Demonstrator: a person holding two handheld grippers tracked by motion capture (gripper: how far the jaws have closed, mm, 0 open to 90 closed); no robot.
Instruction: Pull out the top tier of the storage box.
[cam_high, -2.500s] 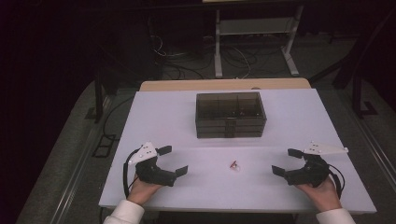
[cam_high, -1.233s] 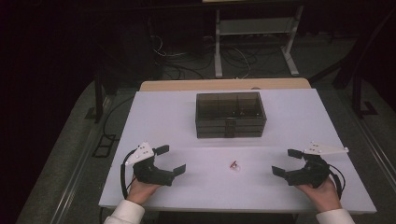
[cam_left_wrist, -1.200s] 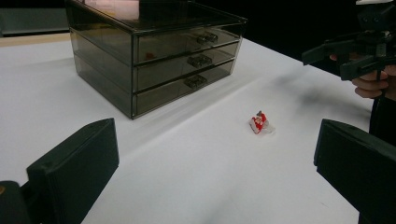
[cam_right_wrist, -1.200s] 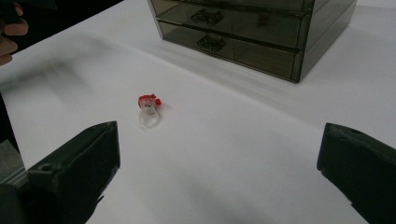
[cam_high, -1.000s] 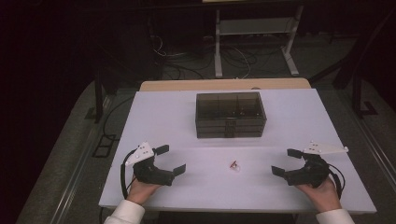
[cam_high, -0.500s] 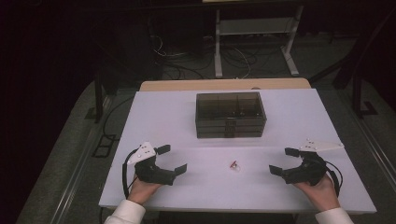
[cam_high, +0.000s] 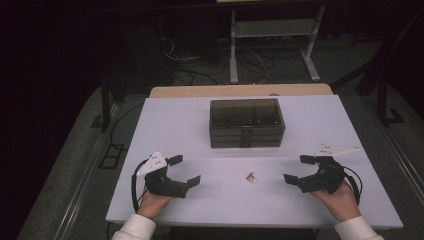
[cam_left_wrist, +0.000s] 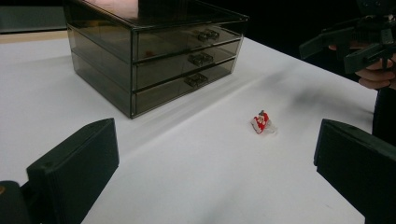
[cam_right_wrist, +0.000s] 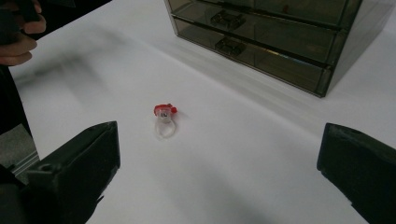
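Note:
A small clear ring with a red top (cam_high: 250, 176) (cam_left_wrist: 260, 123) (cam_right_wrist: 164, 116) lies on the white table (cam_high: 175, 125), between my two grippers. Behind it stands a smoky see-through drawer box (cam_high: 246, 122) (cam_left_wrist: 154, 51) (cam_right_wrist: 275, 32) with three shut drawers. My left gripper (cam_high: 183, 171) rests at the front left, open and empty, jaws aimed toward the ring. At the front right my right gripper (cam_high: 299, 169) is open and empty too, pointing left at the ring. The right gripper (cam_left_wrist: 348, 44) also appears far off in the left gripper view.
The table's front edge runs just under both hands. Beyond the table's far edge are a wooden strip (cam_high: 240, 91), a dark floor with cables (cam_high: 200, 65) and a white metal stand (cam_high: 272, 40).
My right gripper has shifted a little to the left, toward the ring. The left gripper, ring and drawer box stay where they were.

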